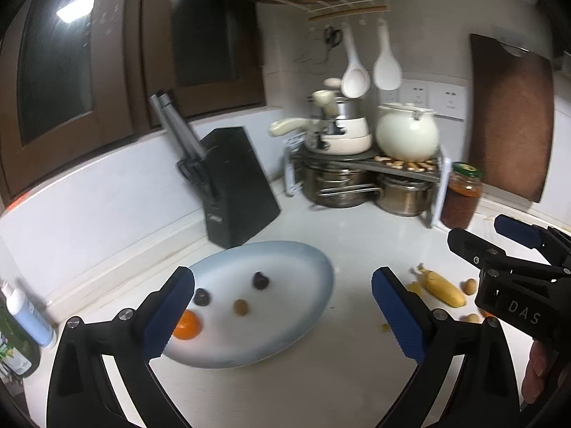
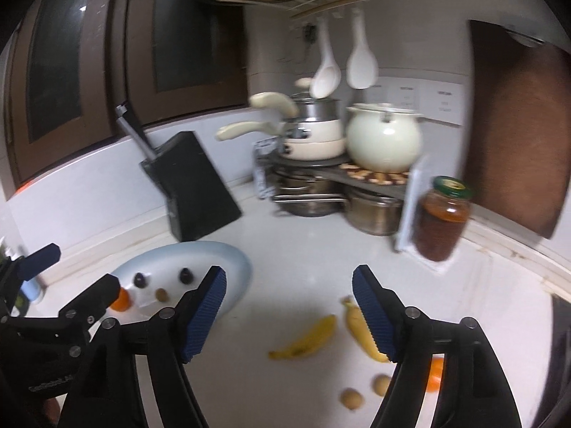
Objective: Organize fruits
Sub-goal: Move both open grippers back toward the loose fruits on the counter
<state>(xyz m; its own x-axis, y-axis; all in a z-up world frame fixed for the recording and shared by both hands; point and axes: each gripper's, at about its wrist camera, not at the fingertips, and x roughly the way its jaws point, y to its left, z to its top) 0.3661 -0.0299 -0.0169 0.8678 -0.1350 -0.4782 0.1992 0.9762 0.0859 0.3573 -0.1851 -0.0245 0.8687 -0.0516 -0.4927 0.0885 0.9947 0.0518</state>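
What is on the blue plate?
On the plate lie an orange, two dark fruits and a small brown one. A gripper finger hides part of it.

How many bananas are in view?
2. Both lie on the counter right of the plate: one banana between the right gripper's fingers, another banana partly behind its right finger.

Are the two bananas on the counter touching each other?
Apart. The right wrist view shows bare counter between the left banana and the right banana.
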